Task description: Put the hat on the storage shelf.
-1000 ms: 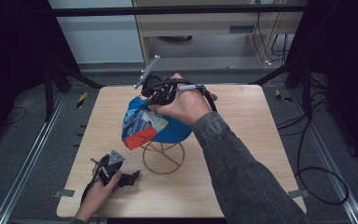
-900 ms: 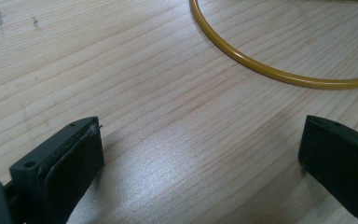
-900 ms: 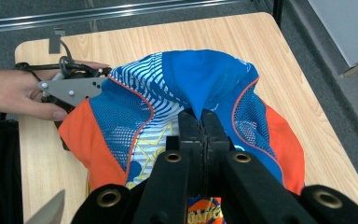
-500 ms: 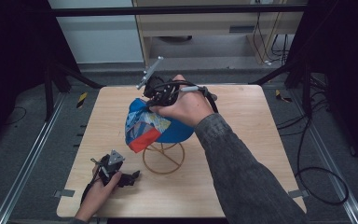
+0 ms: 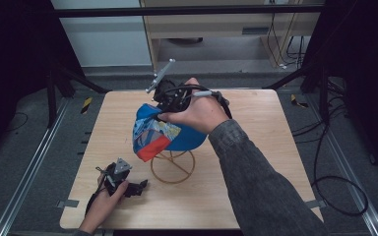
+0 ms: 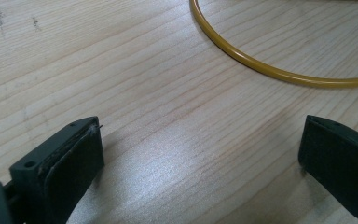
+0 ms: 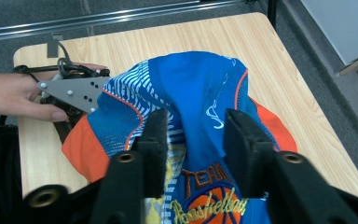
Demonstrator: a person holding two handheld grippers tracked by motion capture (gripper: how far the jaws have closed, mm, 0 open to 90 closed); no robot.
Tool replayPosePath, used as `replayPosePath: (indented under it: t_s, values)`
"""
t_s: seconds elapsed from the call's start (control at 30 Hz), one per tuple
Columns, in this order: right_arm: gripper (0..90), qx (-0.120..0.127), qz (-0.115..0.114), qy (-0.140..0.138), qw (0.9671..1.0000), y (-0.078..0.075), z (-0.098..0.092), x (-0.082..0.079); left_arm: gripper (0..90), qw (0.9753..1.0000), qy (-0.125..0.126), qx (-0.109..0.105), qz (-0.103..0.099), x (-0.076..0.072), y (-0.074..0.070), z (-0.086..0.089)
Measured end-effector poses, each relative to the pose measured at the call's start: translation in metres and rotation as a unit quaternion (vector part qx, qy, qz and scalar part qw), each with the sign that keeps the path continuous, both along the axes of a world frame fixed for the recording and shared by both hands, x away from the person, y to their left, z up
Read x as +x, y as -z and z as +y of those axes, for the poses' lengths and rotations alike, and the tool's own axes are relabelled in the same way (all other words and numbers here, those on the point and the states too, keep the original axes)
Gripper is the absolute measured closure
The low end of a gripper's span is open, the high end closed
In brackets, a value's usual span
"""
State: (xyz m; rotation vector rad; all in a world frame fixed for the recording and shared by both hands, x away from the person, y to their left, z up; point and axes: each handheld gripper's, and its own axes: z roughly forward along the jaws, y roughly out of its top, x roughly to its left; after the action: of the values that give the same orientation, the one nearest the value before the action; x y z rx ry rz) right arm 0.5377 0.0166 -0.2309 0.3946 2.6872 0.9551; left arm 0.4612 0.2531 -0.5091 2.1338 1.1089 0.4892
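The table [image 6: 135, 93] is pale wood with a fine, matt grain. The cap [image 7: 200, 93] is soft cloth with stitched lettering, and the yellow ring stand [image 6: 261, 67] looks like glossy coated wire, possibly metal. The left gripper [image 6: 200, 154] has matt black pads [image 6: 81, 154], seemingly rubber or plastic.

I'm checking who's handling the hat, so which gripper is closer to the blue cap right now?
Right. The right gripper pinches a fold of the blue cap above the yellow wire stand. The left gripper rests open on the table, apart from the cap, near the stand's base ring.

Overhead forward-down view, two close jaw-level views, sharing table [image 5: 256, 162]
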Motion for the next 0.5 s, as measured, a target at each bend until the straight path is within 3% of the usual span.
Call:
replayPosePath:
  t_s: [0.5]
  values:
    - [44.6,-0.003,0.0,0.007,1.0,-0.0012,-0.0032,-0.003,0.0,1.0,0.0,0.0,0.001,0.0,-0.0001,0.0]
